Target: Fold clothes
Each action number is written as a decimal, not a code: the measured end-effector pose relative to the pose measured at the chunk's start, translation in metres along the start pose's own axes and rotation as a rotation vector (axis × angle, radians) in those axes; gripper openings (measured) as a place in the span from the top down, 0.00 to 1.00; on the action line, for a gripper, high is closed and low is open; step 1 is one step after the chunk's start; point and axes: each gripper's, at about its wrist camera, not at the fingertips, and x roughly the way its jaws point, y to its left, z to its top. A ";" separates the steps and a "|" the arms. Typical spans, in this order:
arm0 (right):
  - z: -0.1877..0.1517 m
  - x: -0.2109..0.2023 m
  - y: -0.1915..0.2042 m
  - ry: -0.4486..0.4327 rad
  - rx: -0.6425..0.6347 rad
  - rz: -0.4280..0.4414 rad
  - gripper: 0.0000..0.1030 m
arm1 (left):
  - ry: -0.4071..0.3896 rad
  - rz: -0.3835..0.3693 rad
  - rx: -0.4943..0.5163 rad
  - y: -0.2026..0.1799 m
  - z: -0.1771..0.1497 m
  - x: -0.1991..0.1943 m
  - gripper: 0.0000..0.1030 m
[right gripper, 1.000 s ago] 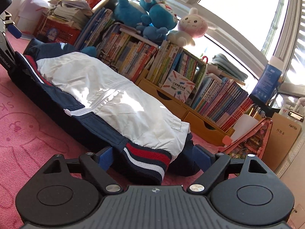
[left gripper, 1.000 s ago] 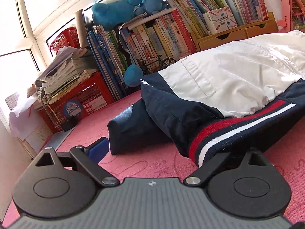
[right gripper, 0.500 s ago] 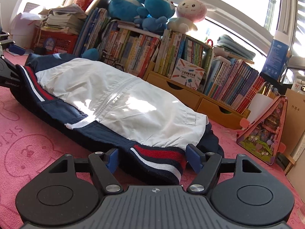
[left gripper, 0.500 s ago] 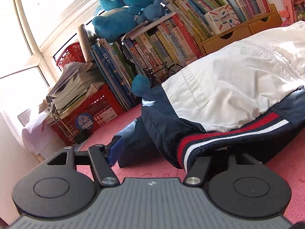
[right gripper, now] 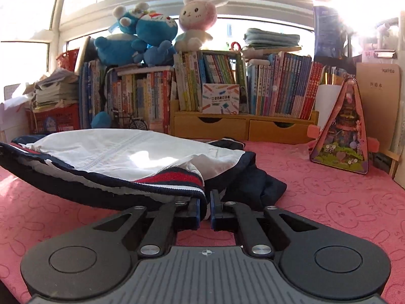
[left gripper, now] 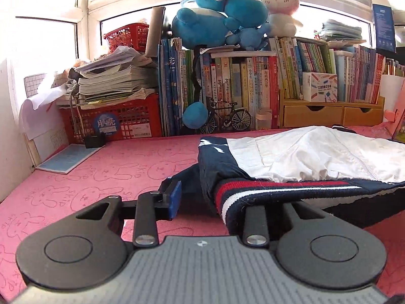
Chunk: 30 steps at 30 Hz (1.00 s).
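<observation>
— Jacket first: where does the white-and-navy zip-up jacket [left gripper: 316, 159] with the red-and-white striped hem lie?
— Across the pink rabbit-print mat [left gripper: 101, 174], long axis running from one gripper to the other, hem along the near edge.
— Grips?
— Right gripper [right gripper: 204, 211] is pinched tight on its hem corner. Left gripper [left gripper: 210, 202] is closing — striped corner between the fingers, far finger hidden.
— Nearer hand?
— Neither; one at each end.
</observation>
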 end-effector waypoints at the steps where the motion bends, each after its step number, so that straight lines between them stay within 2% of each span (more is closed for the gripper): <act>1: 0.007 -0.012 -0.006 -0.007 -0.001 0.006 0.91 | 0.010 -0.034 -0.011 0.003 0.000 -0.007 0.64; 3: 0.013 -0.033 -0.019 0.005 -0.006 0.016 0.91 | 0.035 -0.109 -0.019 0.007 -0.002 -0.024 0.60; 8: 0.006 -0.066 -0.035 0.145 0.009 0.052 0.91 | 0.128 -0.188 0.049 0.000 -0.021 -0.053 0.58; 12: -0.016 -0.076 -0.029 0.287 -0.009 0.092 0.90 | 0.215 -0.186 0.061 0.003 -0.041 -0.062 0.56; 15: -0.028 -0.080 -0.022 0.352 -0.037 0.132 0.90 | 0.267 -0.176 0.039 0.010 -0.050 -0.064 0.54; 19: -0.039 -0.082 -0.016 0.396 -0.080 0.166 0.90 | 0.307 -0.130 0.073 0.011 -0.061 -0.063 0.39; 21: -0.042 -0.081 -0.013 0.402 -0.100 0.171 0.90 | 0.318 -0.099 0.122 0.005 -0.066 -0.062 0.30; 23: -0.044 -0.083 -0.014 0.406 -0.106 0.176 0.90 | 0.297 -0.085 0.147 0.003 -0.066 -0.066 0.29; 25: -0.036 -0.089 -0.023 0.398 -0.058 0.193 0.90 | 0.247 -0.096 0.135 0.008 -0.059 -0.076 0.28; 27: -0.025 -0.093 -0.035 0.399 0.000 0.227 0.90 | 0.212 -0.108 0.096 0.016 -0.050 -0.085 0.22; 28: -0.022 -0.095 -0.037 0.397 0.012 0.234 0.90 | 0.213 -0.120 0.079 0.019 -0.047 -0.086 0.16; 30: -0.024 -0.094 -0.035 0.421 -0.007 0.260 0.89 | 0.247 -0.133 0.070 0.022 -0.051 -0.083 0.15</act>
